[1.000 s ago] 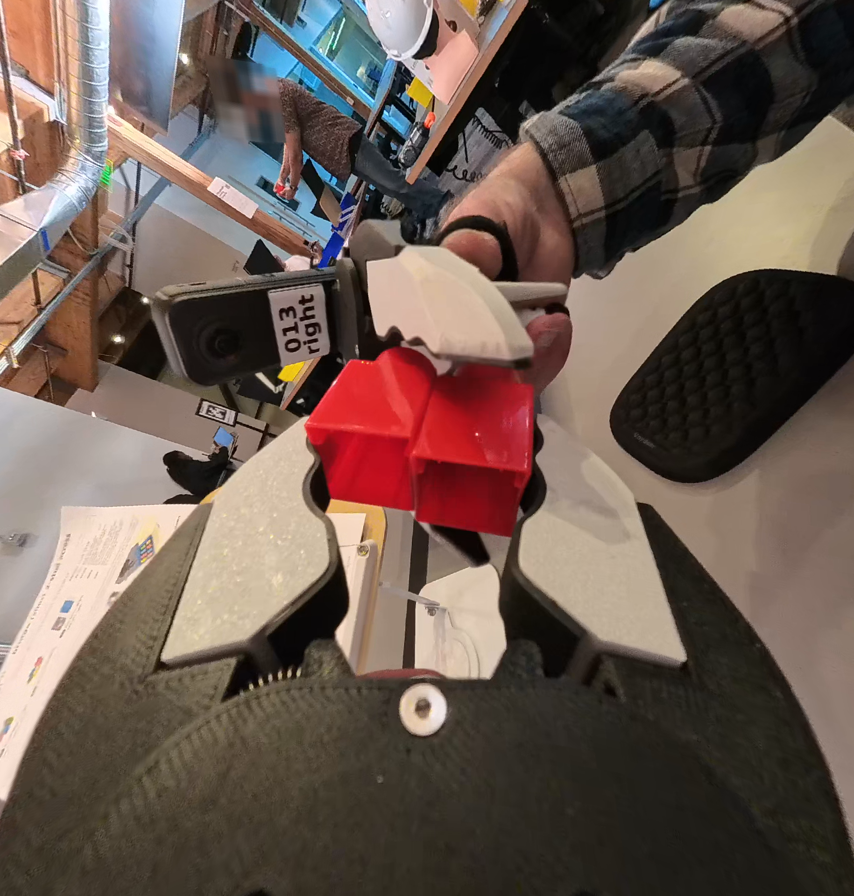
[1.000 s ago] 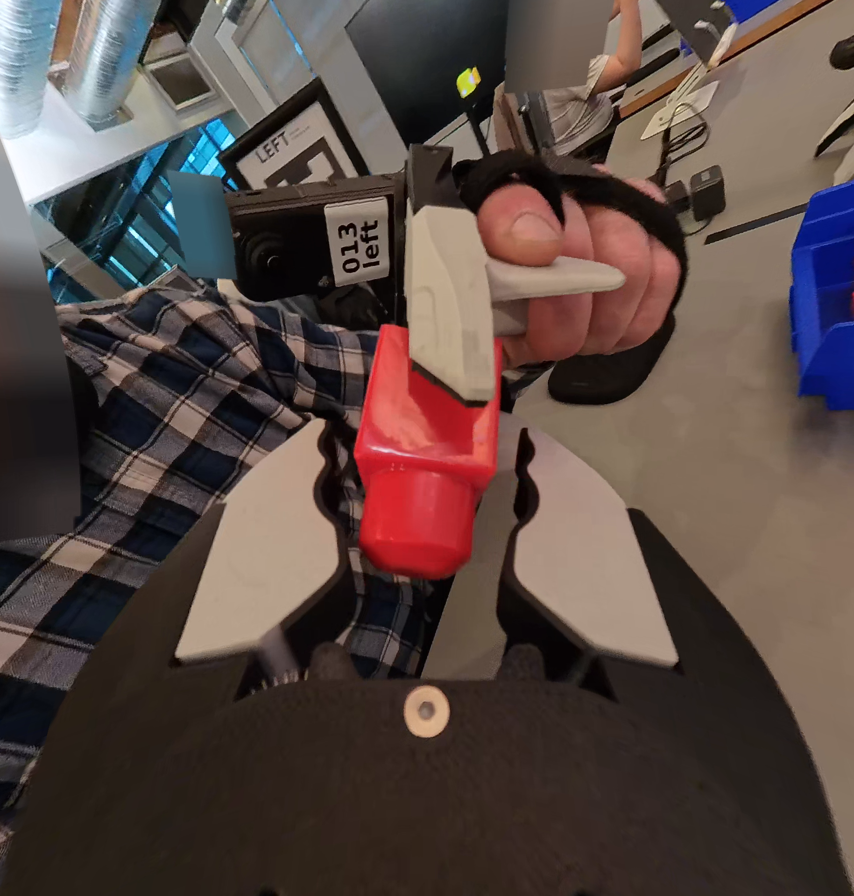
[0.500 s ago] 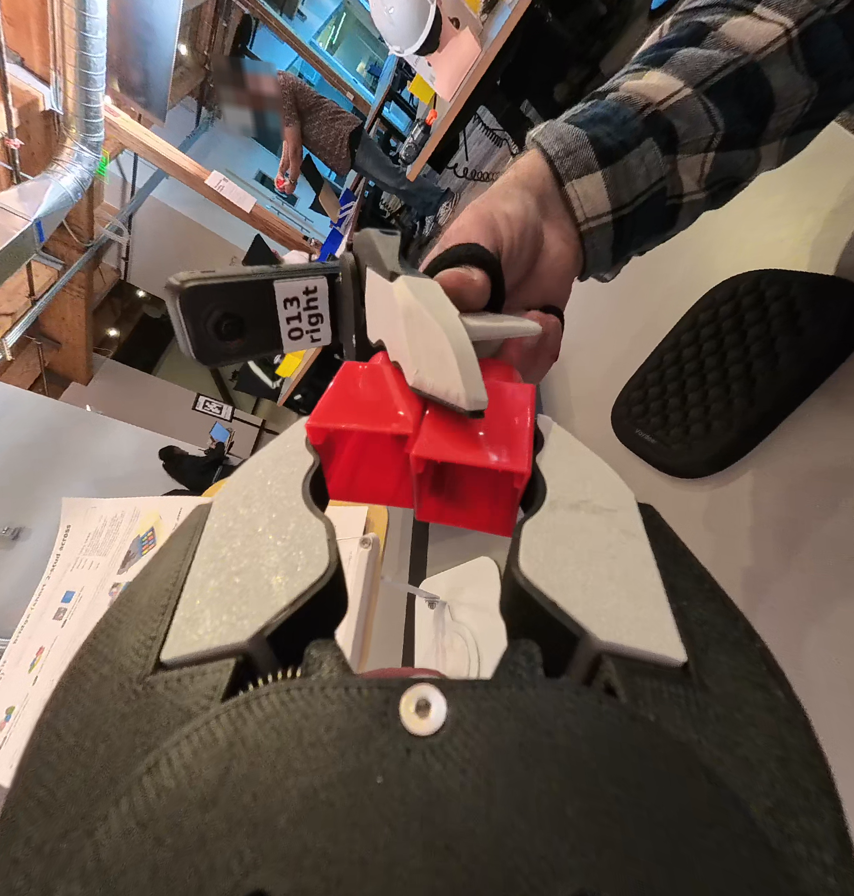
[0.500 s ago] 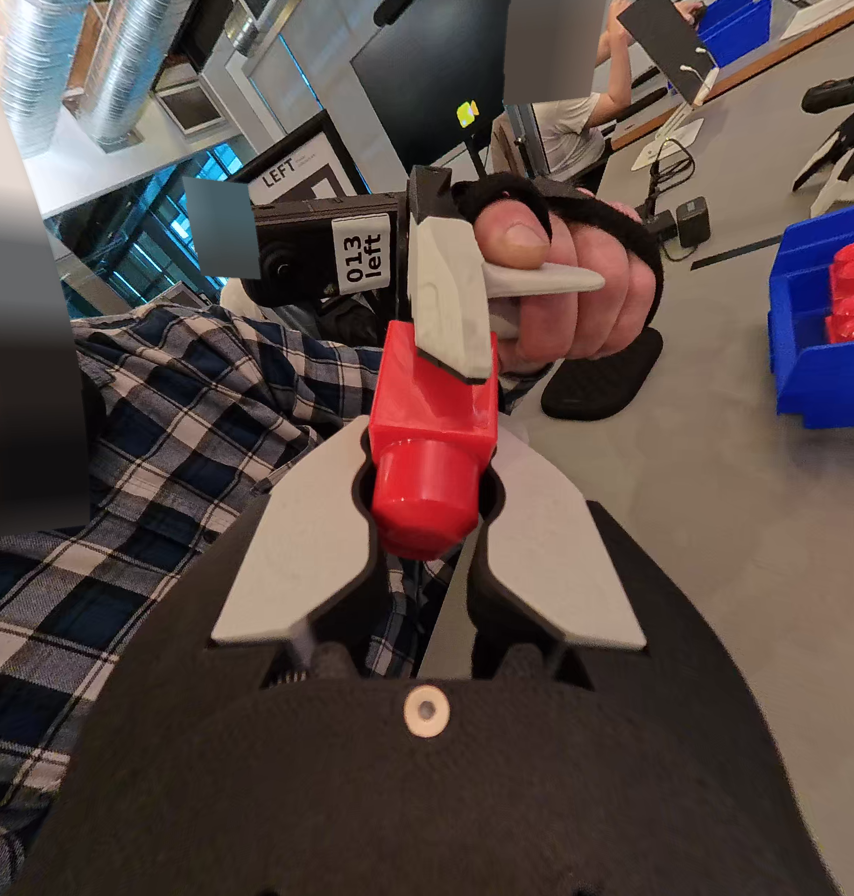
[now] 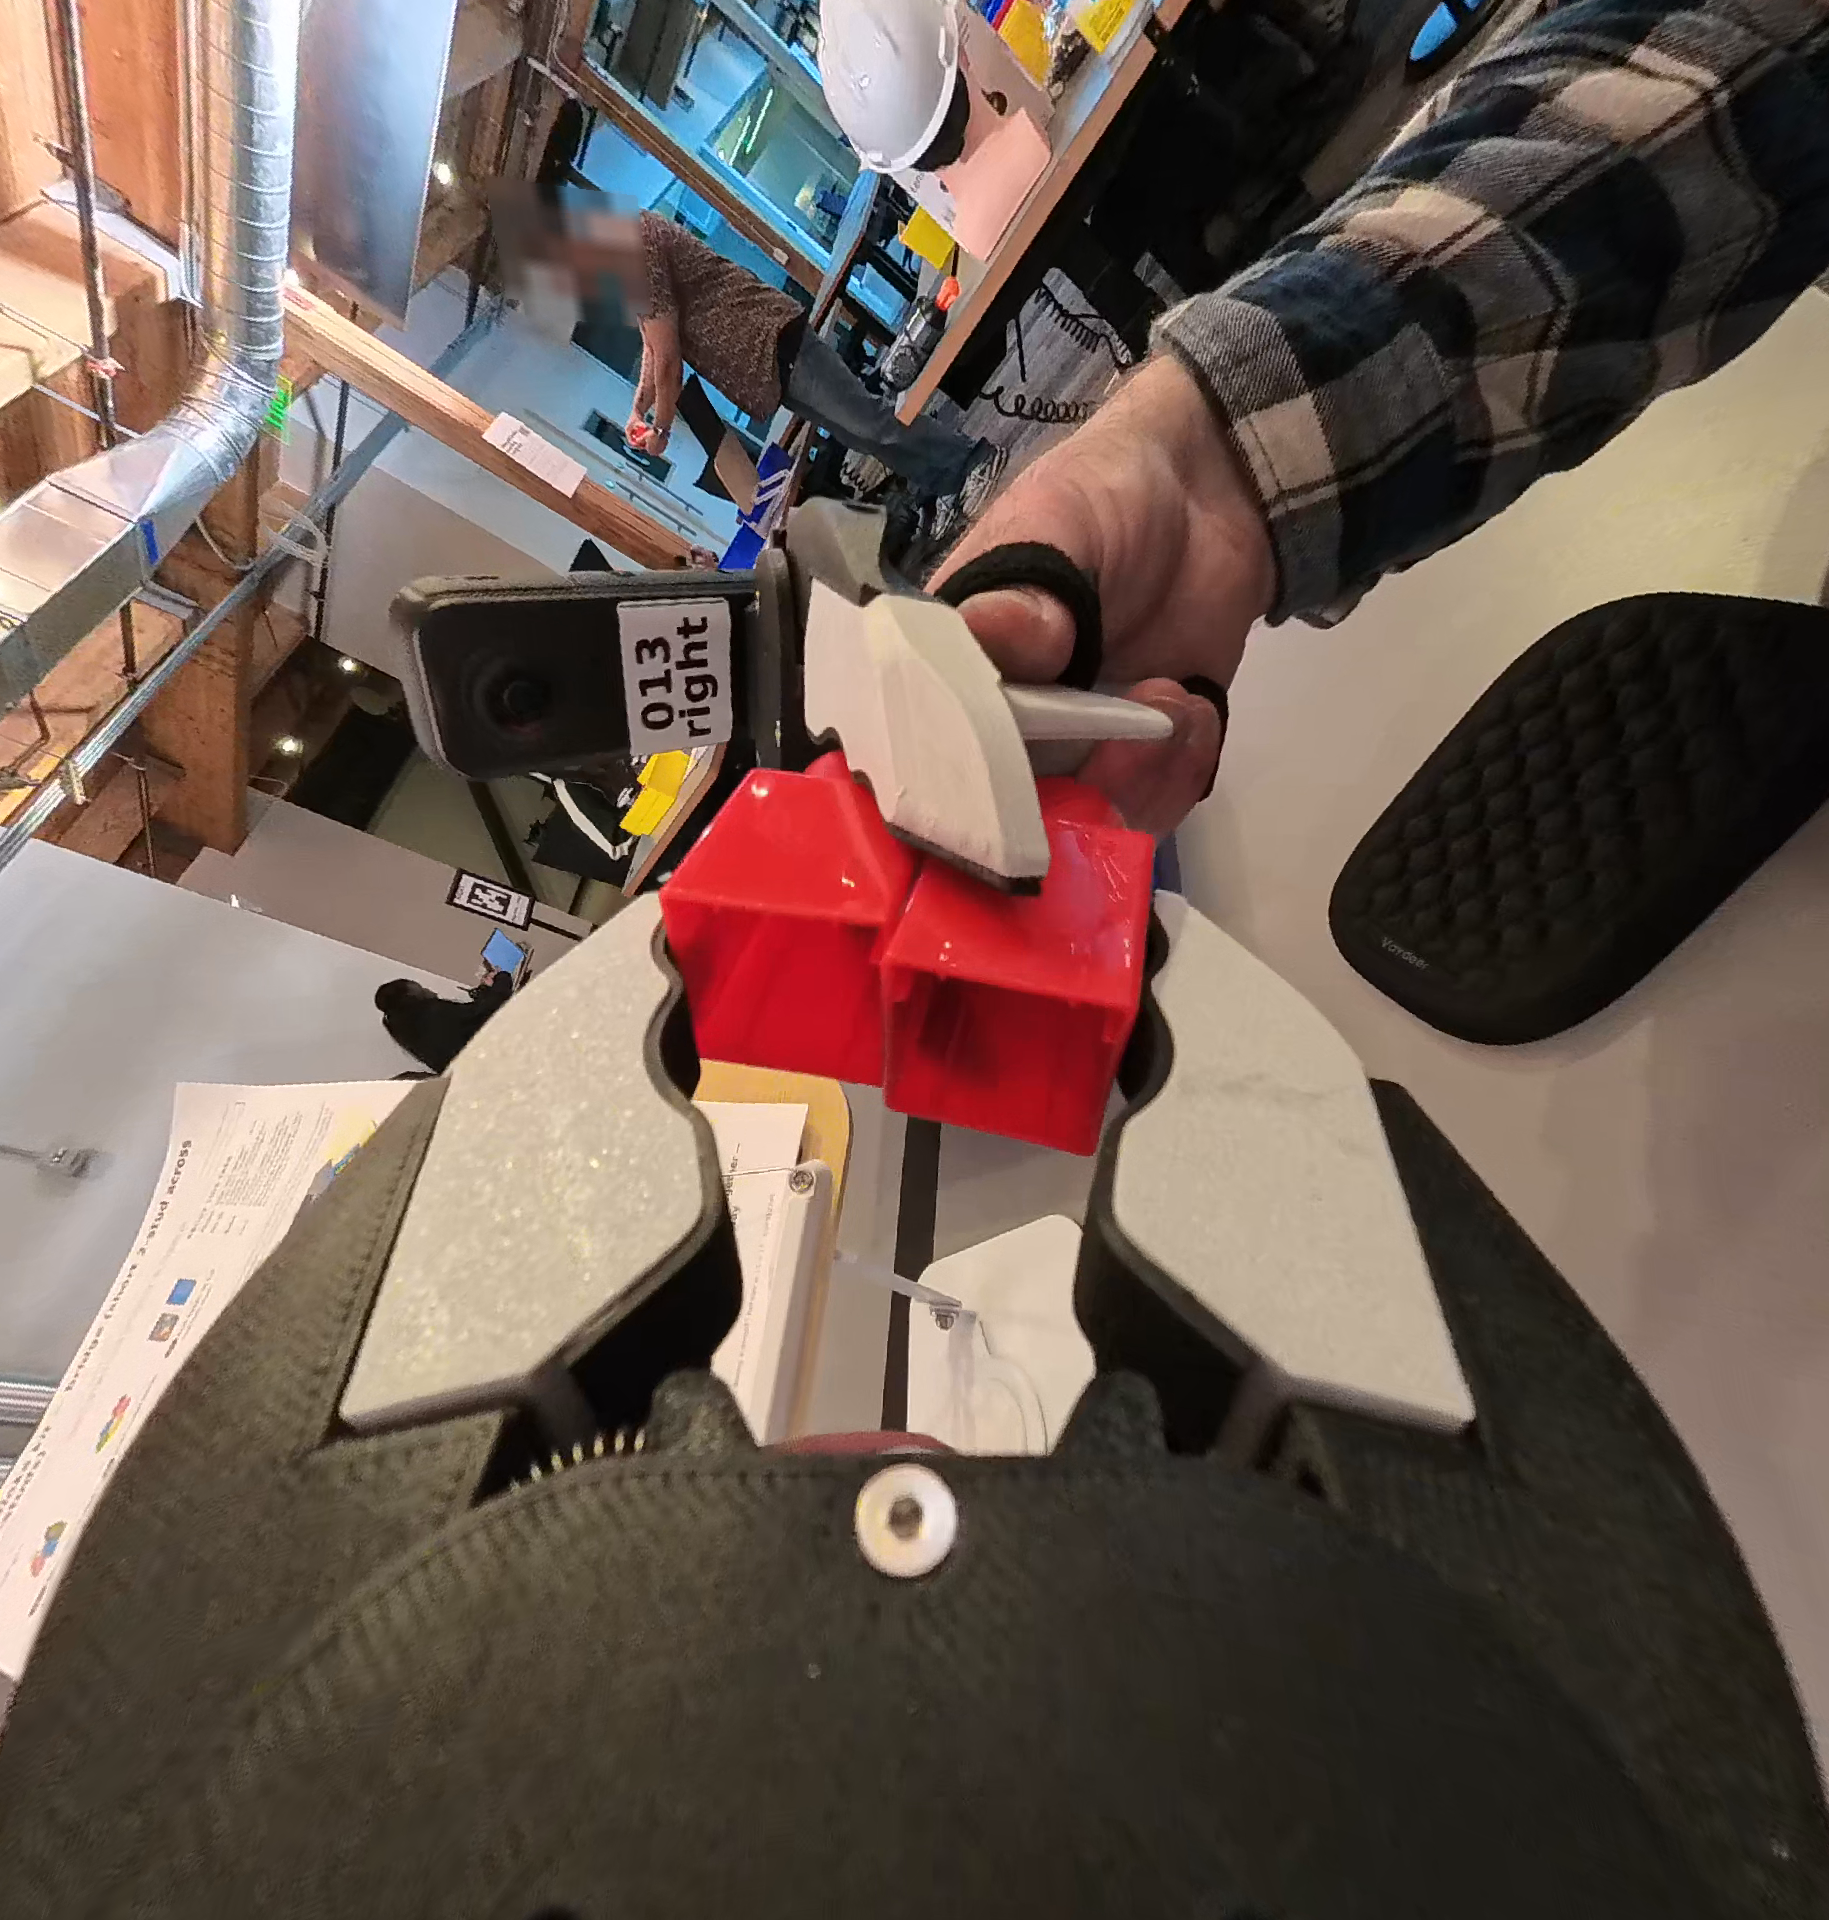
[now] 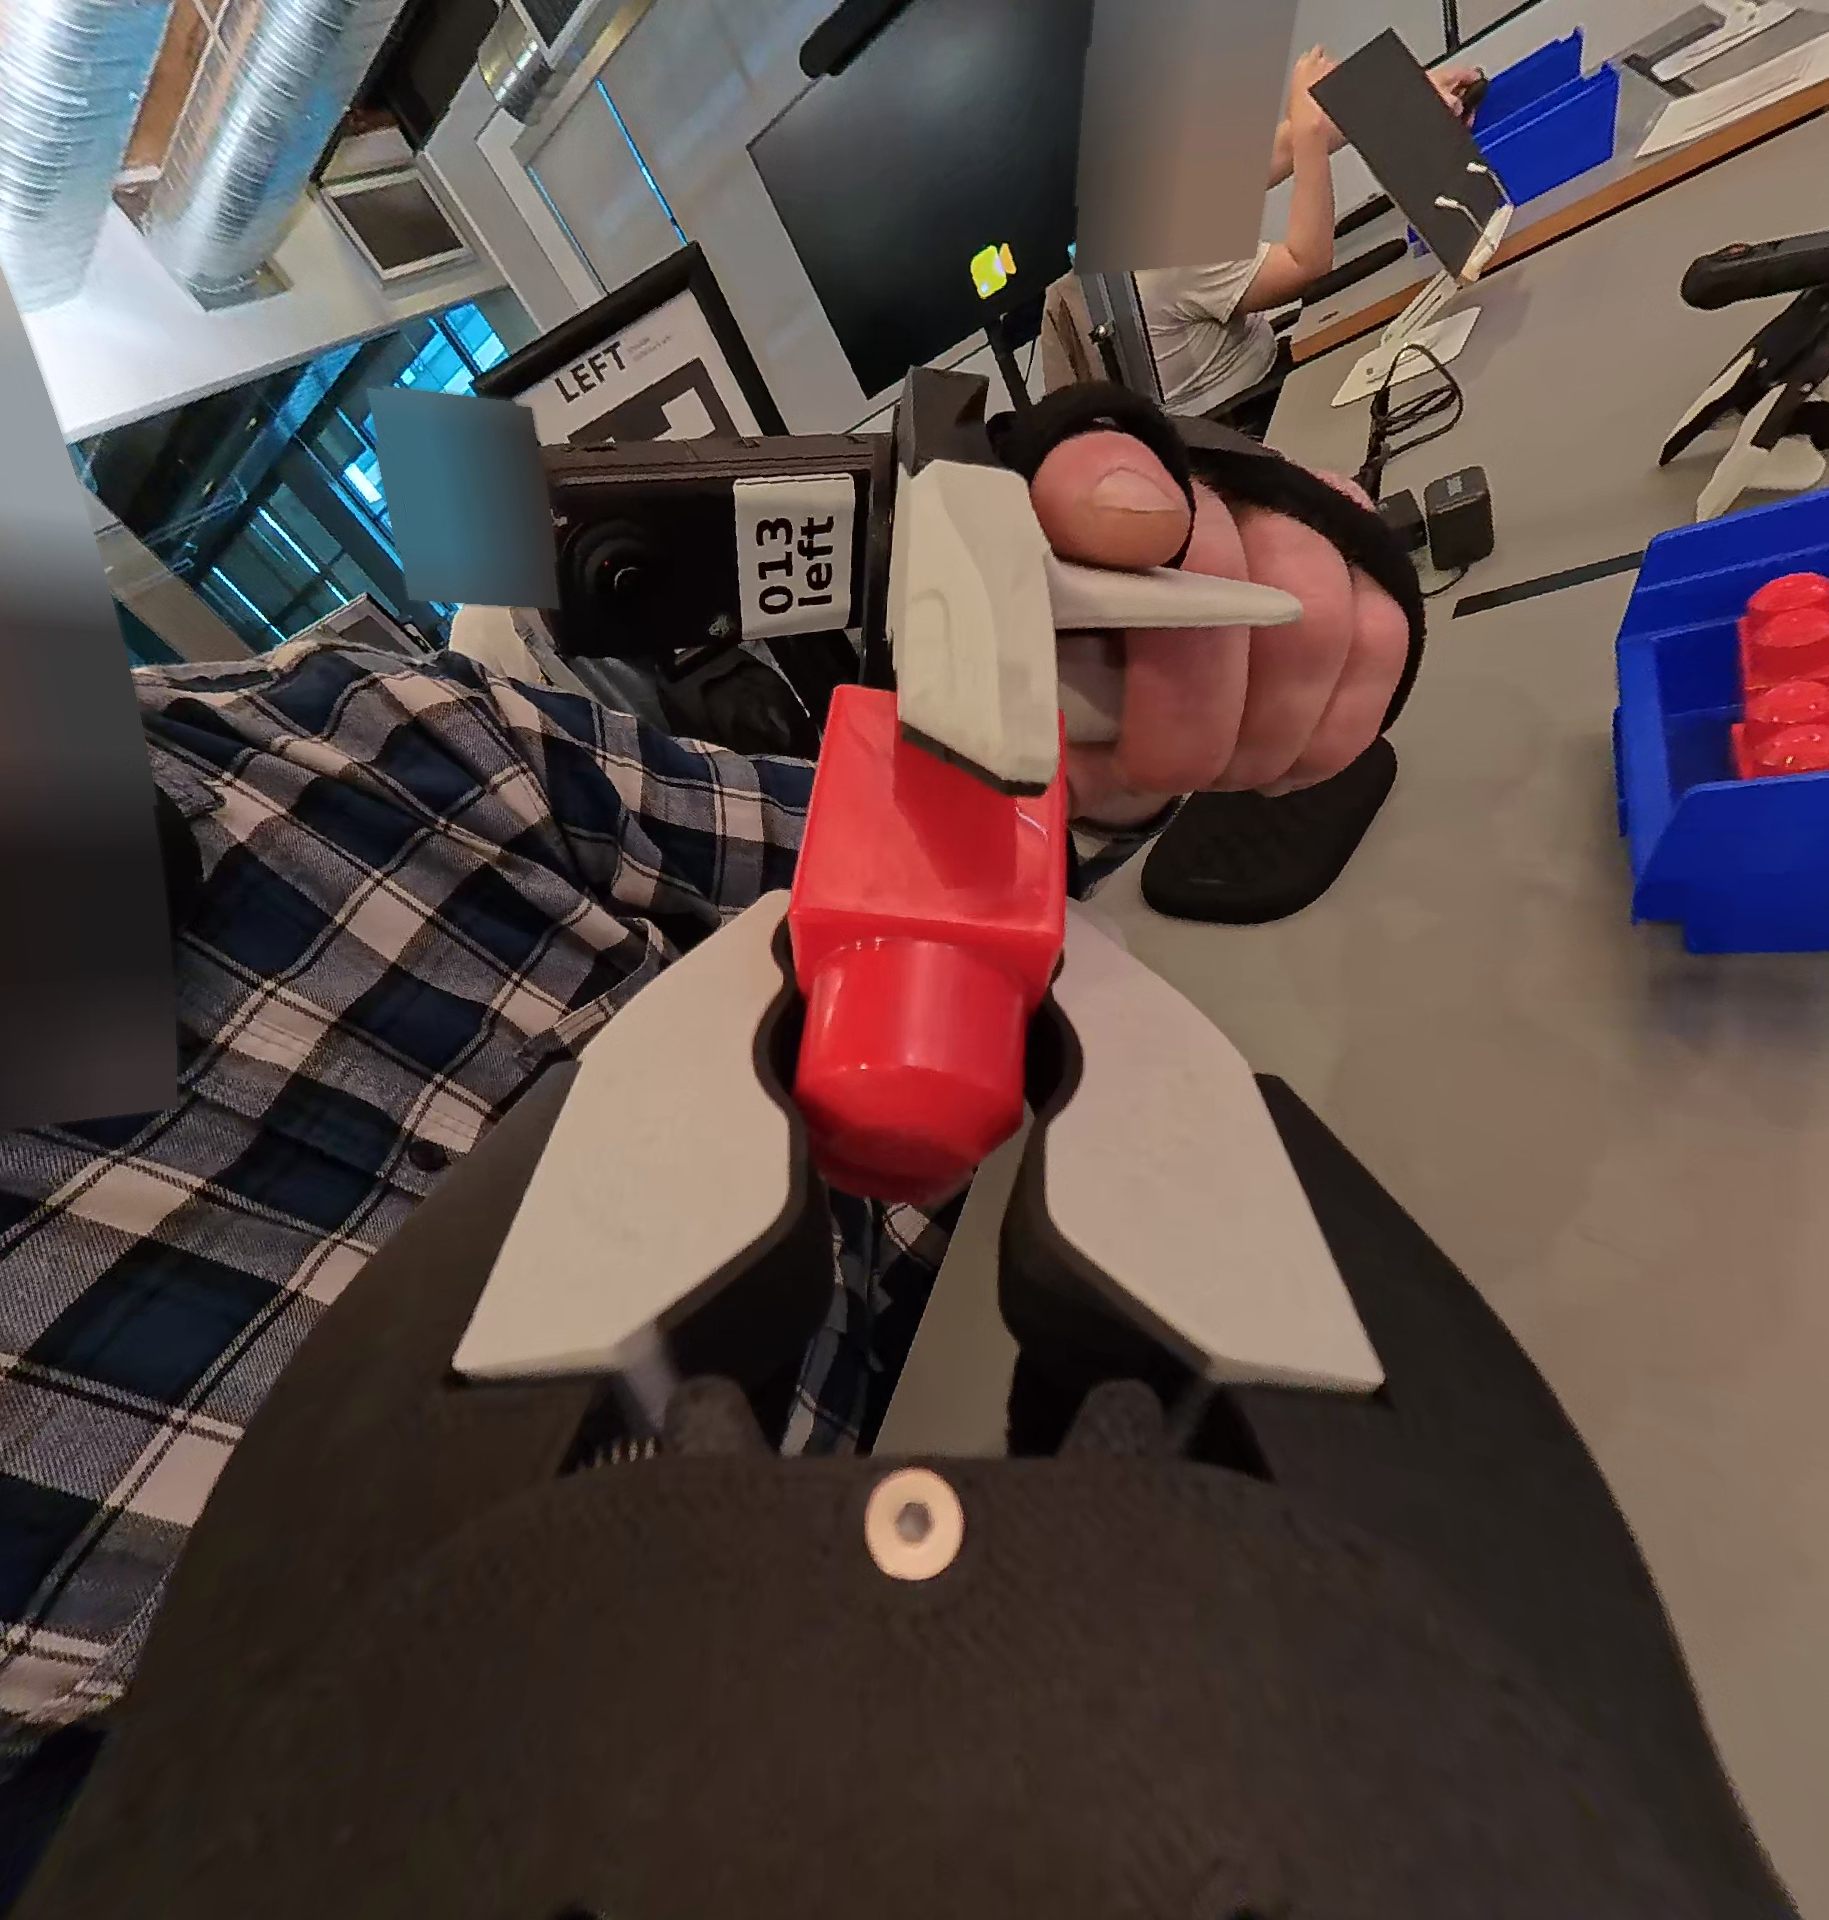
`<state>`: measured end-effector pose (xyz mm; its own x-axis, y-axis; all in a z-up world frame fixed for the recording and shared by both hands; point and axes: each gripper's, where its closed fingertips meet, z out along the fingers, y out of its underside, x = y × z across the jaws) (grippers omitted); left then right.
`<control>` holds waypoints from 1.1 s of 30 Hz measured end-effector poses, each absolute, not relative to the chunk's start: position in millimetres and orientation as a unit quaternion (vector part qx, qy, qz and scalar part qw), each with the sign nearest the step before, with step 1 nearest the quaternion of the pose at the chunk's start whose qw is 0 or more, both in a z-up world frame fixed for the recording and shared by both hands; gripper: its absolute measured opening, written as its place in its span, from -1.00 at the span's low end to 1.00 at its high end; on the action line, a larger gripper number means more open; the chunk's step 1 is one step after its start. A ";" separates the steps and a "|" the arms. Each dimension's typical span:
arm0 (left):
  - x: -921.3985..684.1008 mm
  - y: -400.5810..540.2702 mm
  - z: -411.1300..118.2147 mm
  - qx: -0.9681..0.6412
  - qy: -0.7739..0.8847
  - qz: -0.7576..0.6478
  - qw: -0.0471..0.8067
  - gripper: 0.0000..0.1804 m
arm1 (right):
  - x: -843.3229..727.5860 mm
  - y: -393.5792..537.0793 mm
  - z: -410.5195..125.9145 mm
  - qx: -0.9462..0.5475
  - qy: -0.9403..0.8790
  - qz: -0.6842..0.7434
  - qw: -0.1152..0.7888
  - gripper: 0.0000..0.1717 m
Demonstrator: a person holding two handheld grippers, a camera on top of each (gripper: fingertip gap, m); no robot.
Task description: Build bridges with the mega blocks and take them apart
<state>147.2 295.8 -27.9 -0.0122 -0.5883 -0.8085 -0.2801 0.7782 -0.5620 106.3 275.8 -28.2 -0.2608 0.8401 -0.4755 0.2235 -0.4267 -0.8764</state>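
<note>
The red block [image 5: 910, 977] hangs in the air between your two grippers, clear of the grey table [image 6: 1512, 1143]. Judge it light, hollow and stiff: thin moulded plastic, open cells on the underside, round studs on top, glossy faces that catch the light. That gloss makes it likely to slip under a loose or skewed grip, so take it on flat opposite walls, square on, not on an edge or corner.

Your left gripper [image 5: 905, 992] is spread wide, and its pale fingers [image 5: 577, 1122] press the block's two end walls across the full length. Your right gripper [image 6: 915, 1029] is closed to about half its span, gripping one end of the block by the side walls, a stud [image 6: 905, 1060] poking back between the fingers. Both holds look firm; a twist from either hand would probably lever the block in the other.

The fingers are matte grey with wavy, dark-lined inner edges, set in black textured bodies. Your plaid sleeve [image 6: 370, 883] lies at the left of the right view. On the table sit a black dimpled pad [image 5: 1616, 810], soft by its look, and at the far right a blue bin [image 6: 1741, 831] of hard plastic holding more red blocks [image 6: 1793, 686]. Printed sheets [image 5: 162, 1299] lie to the left.
</note>
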 end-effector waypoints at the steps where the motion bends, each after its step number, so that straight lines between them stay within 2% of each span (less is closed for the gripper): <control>1: 147.1 296.3 -28.2 -0.311 0.700 -0.122 0.631 -0.13 | 106.5 276.0 -28.2 -0.557 -0.476 0.636 0.242 -0.55; 19: 142.3 317.1 -44.5 -0.348 0.669 -0.152 0.638 -0.08 | 126.1 303.5 -37.2 -0.566 -0.412 0.662 0.266 -0.55; 24: 108.2 335.1 -28.2 -0.375 0.628 -0.153 0.665 -0.09 | 183.7 351.4 -27.6 -0.607 -0.376 0.608 0.348 -0.55; 29: 45.9 367.2 -19.9 -0.429 0.588 -0.094 0.679 -0.12 | 303.8 441.0 -72.4 -0.736 -0.256 0.467 0.417 -0.55; 33: -2.0 395.5 -28.5 -0.481 0.563 -0.045 0.670 -0.16 | 378.9 485.1 -144.4 -0.827 -0.174 0.367 0.390 -0.54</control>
